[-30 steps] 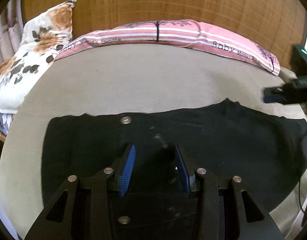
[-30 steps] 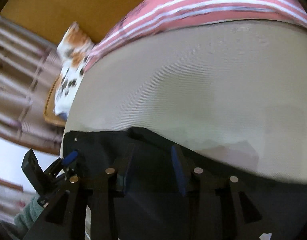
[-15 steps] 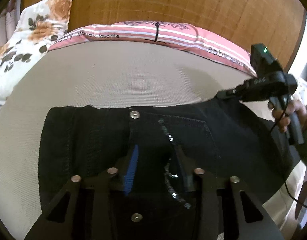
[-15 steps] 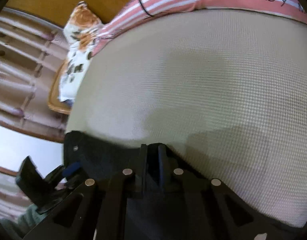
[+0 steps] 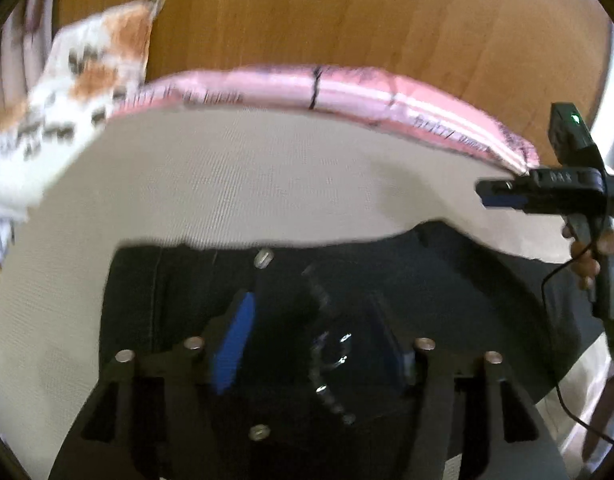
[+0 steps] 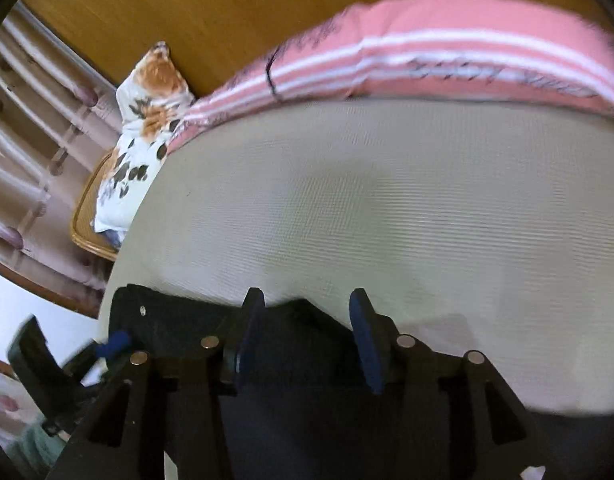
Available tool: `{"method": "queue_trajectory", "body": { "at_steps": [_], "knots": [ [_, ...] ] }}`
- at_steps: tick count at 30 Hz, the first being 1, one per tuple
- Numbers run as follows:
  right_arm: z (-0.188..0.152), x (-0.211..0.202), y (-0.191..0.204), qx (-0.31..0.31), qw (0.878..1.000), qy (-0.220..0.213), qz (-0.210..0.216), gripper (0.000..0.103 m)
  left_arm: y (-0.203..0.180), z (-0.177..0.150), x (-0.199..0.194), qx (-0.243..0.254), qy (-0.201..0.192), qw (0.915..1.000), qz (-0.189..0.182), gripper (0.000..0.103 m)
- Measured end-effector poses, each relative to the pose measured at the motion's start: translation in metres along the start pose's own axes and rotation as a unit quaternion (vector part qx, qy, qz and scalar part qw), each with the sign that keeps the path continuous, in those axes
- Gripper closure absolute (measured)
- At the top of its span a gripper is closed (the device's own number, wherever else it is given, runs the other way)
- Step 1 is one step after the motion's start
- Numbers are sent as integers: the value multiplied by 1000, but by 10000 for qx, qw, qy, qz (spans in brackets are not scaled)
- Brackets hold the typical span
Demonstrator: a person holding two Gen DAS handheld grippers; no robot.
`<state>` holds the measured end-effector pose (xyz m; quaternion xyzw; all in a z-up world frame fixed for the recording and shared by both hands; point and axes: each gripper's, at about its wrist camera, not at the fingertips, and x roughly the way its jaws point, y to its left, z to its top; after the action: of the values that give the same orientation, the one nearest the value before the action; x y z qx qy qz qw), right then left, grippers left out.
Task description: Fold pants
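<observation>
Black pants lie flat on the beige mattress, waistband and metal button at the far edge. My left gripper hovers over the fly area, jaws opening, the cloth lying below them with no pad pressing on it. To the right a hand holds my right gripper above the pants' right end. In the right wrist view my right gripper stands over the far edge of the pants, jaws opening, a hump of cloth between the pads but untouched. The left gripper shows at lower left.
A pink striped pillow lies along the far side of the mattress against a wooden headboard. A floral pillow rests at the left on a rattan seat. Curtains hang beyond it.
Both grippers' jaws have widened since half a second ago, when the right one was shut at the pants' far edge. Both have lifted a little, and the views are blurred.
</observation>
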<state>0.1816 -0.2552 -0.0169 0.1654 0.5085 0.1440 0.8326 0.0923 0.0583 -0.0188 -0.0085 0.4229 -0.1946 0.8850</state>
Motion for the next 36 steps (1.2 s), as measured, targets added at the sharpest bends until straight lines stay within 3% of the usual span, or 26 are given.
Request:
{"method": "queue_trajectory", "body": {
  "at_steps": [4, 9, 15, 21, 24, 27, 32, 36],
  "knots": [
    [-38, -39, -22, 99, 9987, -148, -476, 54, -42, 12, -4, 470, -165, 9982, -335, 42],
    [-90, -73, -65, 715, 9939, -257, -805, 54, -106, 19, 24, 1110, -20, 9905, -817, 42],
    [-133, -107, -129, 1445, 9818, -377, -1173, 54, -154, 24, 83, 1338, 533, 9827, -1166, 42],
    [-142, -125, -194, 1856, 9627, -682, -1849, 57, -156, 34, 124, 1168, 870, 9853, -889, 43],
    [-140, -138, -222, 2050, 9573, -956, -1801, 66, -152, 32, 130, 1079, 886, 9855, -962, 43],
    [-133, -150, -238, 2162, 9469, -1045, -2138, 61, -161, 29, 131, 1215, 862, 9860, -753, 43],
    [-146, -203, -252, 2439, 9403, -1355, -1947, 60, -169, 28, 127, 1353, 849, 9857, -537, 43],
    [-179, -257, -251, 2721, 9351, -1572, -1639, 55, -176, 29, 113, 1289, 872, 9859, -615, 43]
  ]
}}
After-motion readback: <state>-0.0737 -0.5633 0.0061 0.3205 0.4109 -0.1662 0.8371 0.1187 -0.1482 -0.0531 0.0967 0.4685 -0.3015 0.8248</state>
